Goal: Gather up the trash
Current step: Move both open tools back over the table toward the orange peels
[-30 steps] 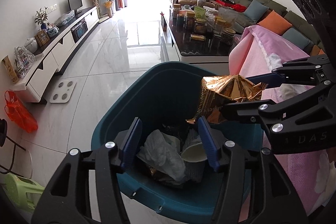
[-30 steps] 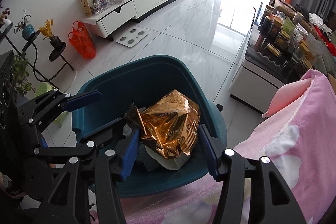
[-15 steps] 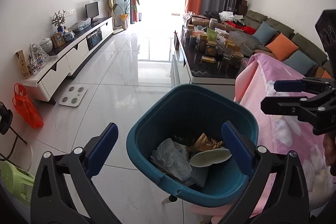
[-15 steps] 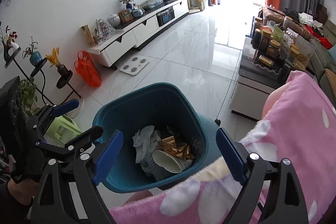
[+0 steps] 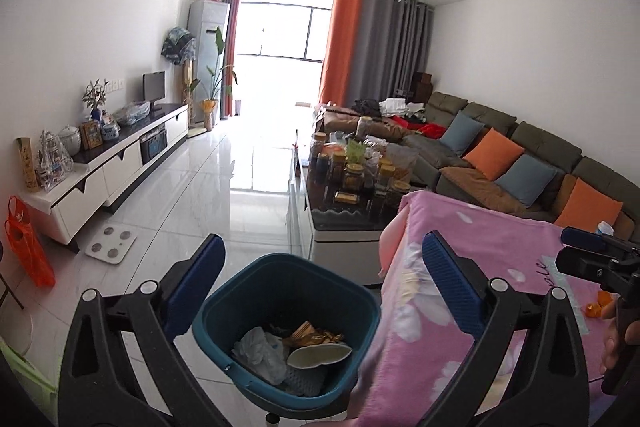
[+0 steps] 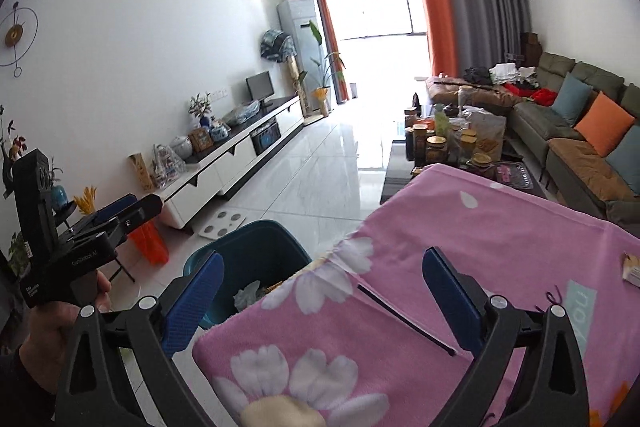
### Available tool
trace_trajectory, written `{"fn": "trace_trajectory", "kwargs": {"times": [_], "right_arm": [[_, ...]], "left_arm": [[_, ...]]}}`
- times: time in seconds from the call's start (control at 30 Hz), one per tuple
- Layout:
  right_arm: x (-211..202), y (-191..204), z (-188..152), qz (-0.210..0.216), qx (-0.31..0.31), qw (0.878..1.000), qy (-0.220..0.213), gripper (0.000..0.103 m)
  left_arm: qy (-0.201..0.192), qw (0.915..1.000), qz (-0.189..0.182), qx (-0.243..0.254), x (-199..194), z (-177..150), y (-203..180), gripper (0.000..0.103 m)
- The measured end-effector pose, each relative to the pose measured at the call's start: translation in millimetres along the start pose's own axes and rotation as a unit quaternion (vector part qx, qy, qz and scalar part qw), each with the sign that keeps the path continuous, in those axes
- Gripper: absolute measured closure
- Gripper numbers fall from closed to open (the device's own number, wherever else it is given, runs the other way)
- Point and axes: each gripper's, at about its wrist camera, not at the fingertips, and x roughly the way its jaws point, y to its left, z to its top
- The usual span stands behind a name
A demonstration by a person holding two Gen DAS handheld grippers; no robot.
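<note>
A teal trash bin (image 5: 362,301) stands on the floor beside the pink floral cloth (image 5: 472,251). Inside lie a gold snack wrapper (image 5: 316,338), crumpled white paper (image 5: 260,351) and a pale bowl-shaped piece (image 5: 320,355). My left gripper (image 5: 324,287) is open and empty, held above the bin. My right gripper (image 6: 320,295) is open and empty over the pink cloth (image 6: 500,239); the bin (image 6: 248,251) is at its lower left. A black stick (image 6: 404,319) lies on the cloth between its fingers. An orange scrap (image 5: 596,309) and a tan wrapper (image 6: 632,269) lie on the cloth at the right.
A dark coffee table (image 5: 344,215) crowded with jars stands beyond the bin. A white TV cabinet (image 5: 108,167) runs along the left wall, with a bathroom scale (image 5: 110,245) and an orange bag (image 5: 24,243) on the floor. A green sofa (image 5: 500,155) is at right.
The right gripper opened and let the gold wrapper fall into the bin. The left gripper opened too. Both lifted up and back, and the right one swung over the pink cloth.
</note>
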Motion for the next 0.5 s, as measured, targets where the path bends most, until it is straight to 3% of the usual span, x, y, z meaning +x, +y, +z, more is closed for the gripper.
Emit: {"fn": "trace_trajectory", "kwargs": {"times": [0.13,0.27,0.5], "right_arm": [[-49,-19,-17,-0.052,0.012,0.998,-0.038,0.007],[-96,-35,-35,-0.108,0.025,0.991,-0.078,0.007],[-165,-53,-72,-0.212,0.037,0.967,-0.140,0.007]], "left_arm": [[-0.024,0.9987,-0.038,0.025,-23,-1,-49,0.006],[-0.021,0.9941,-0.094,0.049,-35,-9,-104,0.006],[-0.032,0.9786,-0.183,0.088,-60,-32,-185,0.006]]}}
